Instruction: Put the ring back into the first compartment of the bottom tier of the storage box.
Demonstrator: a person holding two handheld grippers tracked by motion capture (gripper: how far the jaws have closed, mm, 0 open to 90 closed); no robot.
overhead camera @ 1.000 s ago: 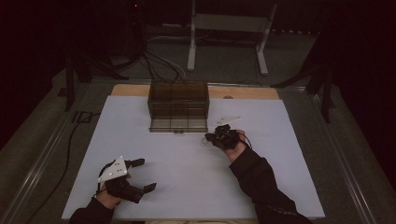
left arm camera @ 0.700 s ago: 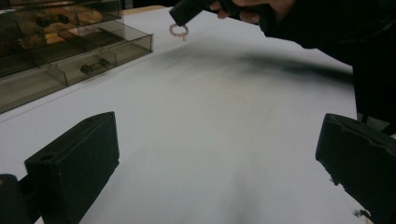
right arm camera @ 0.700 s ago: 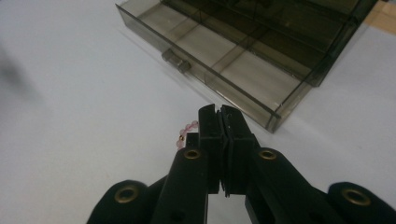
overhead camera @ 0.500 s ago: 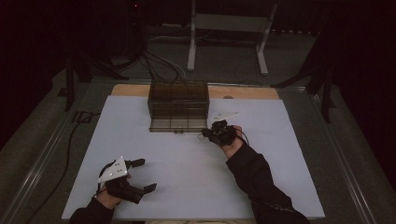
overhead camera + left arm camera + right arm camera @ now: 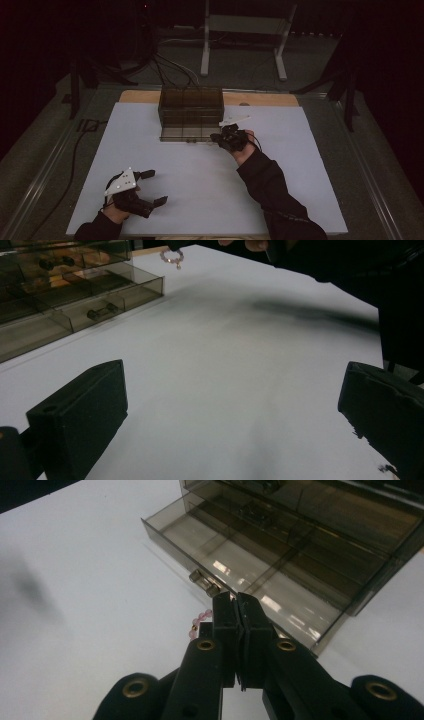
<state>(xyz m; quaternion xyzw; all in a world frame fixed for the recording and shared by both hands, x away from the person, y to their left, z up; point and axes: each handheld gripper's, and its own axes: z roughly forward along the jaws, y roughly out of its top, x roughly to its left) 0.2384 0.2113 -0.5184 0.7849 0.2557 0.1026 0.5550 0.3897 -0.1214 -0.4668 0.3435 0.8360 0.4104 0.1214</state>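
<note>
- Right gripper (image 5: 235, 611) poised just in front of the open bottom drawer (image 5: 260, 580) of the smoked-plastic organiser (image 5: 191, 111), jaws pressed fully together on a pink beaded bracelet (image 5: 199, 621).
- Bracelet pinched at one spot, the rest of the loop dangling below and to the left of the jaws in the right gripper view; seen hanging clear above the bench (image 5: 210, 200) in the left gripper view (image 5: 172, 256).
- Left gripper (image 5: 150, 187) resting low at the near left of the bench, well apart from the organiser, jaws spread wide with nothing between them.
- Likely step in hand: carrying the bracelet over the drawer front to lay it in a compartment.
- Risk of dropping short: thin grip on a few beads only, so a jolt or slight slackening could let the strand slide out onto the bench before the drawer.
- Risk of snagging: hanging loop could catch on the drawer's front wall or on the small handle (image 5: 204, 584) if brought across too low, tugging the beads out of the jaws or dragging the light drawer.
- Risk of a straddle: drawer split by dividers, so a swinging loop released too early could drape over a partition or the front edge rather than settle in one compartment.
- Risk of shoving the organiser: nothing steadying it, left gripper being far off, so a bump from the right gripper could push the drawer shut or shift the box.
- Risk of breaking the strand: hard pinch on small beads plus a snag could strain the cord.
</note>
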